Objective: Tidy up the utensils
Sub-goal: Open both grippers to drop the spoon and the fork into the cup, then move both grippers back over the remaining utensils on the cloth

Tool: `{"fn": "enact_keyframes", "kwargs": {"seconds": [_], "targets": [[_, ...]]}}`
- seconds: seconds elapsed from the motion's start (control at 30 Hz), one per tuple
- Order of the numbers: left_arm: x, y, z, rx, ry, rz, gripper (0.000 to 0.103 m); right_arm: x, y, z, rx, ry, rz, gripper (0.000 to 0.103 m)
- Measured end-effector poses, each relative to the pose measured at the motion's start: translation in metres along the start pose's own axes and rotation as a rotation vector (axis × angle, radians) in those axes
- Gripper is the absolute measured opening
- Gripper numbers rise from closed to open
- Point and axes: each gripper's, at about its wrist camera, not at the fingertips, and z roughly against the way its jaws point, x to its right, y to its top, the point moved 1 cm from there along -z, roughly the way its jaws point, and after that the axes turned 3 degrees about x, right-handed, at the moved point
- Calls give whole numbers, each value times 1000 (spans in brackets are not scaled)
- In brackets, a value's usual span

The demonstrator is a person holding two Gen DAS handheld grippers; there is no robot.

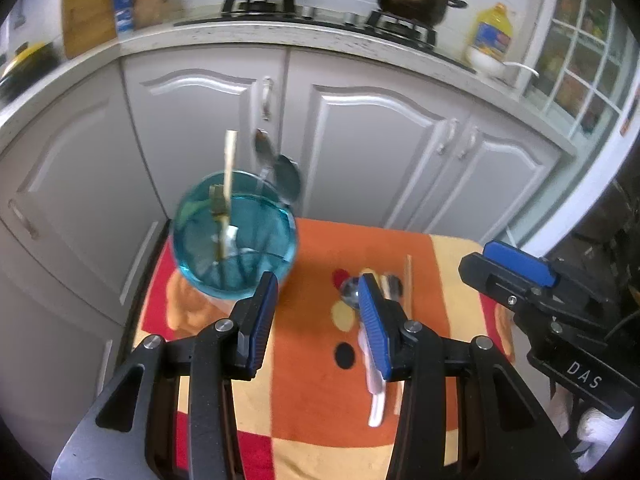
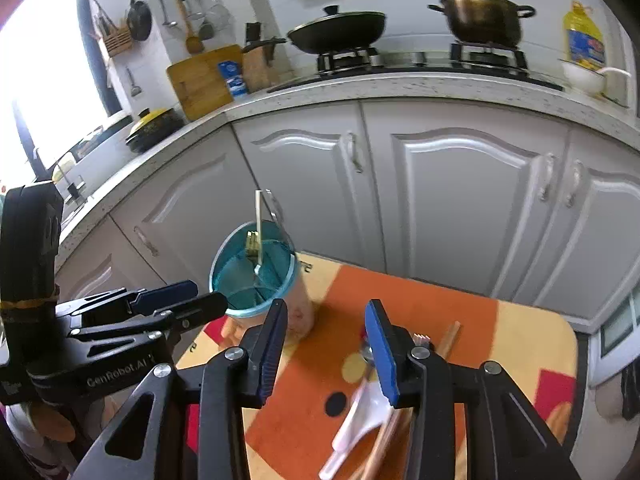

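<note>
A blue see-through utensil cup [image 1: 234, 236] [image 2: 256, 276] stands at the far left corner of the checked cloth [image 1: 316, 396]. A chopstick [image 1: 230, 164] and metal spoons [image 1: 286, 176] stick out of it. Loose on the cloth lie a metal spoon [image 1: 352, 294], a white spoon [image 2: 360, 416], a chopstick [image 1: 408, 284] [image 2: 450, 338] and a fork [image 2: 422, 339]. My left gripper [image 1: 316, 324] [image 2: 188, 300] hovers open just right of the cup, holding nothing. My right gripper [image 2: 326, 348] [image 1: 504, 276] is open over the loose utensils, with nothing between its pads.
White cabinet doors [image 2: 460, 200] rise close behind the small table. On the counter above sit a wok [image 2: 336, 32], a pot [image 2: 484, 16], an oil bottle [image 2: 582, 36] and a cutting board [image 2: 200, 80]. The cloth's right edge [image 2: 572, 360] drops off to the floor.
</note>
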Motion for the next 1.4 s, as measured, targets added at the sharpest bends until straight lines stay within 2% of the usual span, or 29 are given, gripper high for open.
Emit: {"fn": "enact_keyframes", "kwargs": {"seconds": [0.37, 0.7, 1.1, 1.4], "targets": [[48, -13, 2, 4, -21, -80, 41, 28, -22, 30, 0, -59, -58, 41], [72, -19, -7, -10, -30, -127, 41, 44, -32, 41, 1, -86, -86, 41], [80, -25, -22, -47, -32, -138, 41, 53, -37, 34, -19, -93, -100, 42], [72, -27, -30, -70, -40, -106, 41, 54, -39, 28, -33, -98, -101, 42]]}}
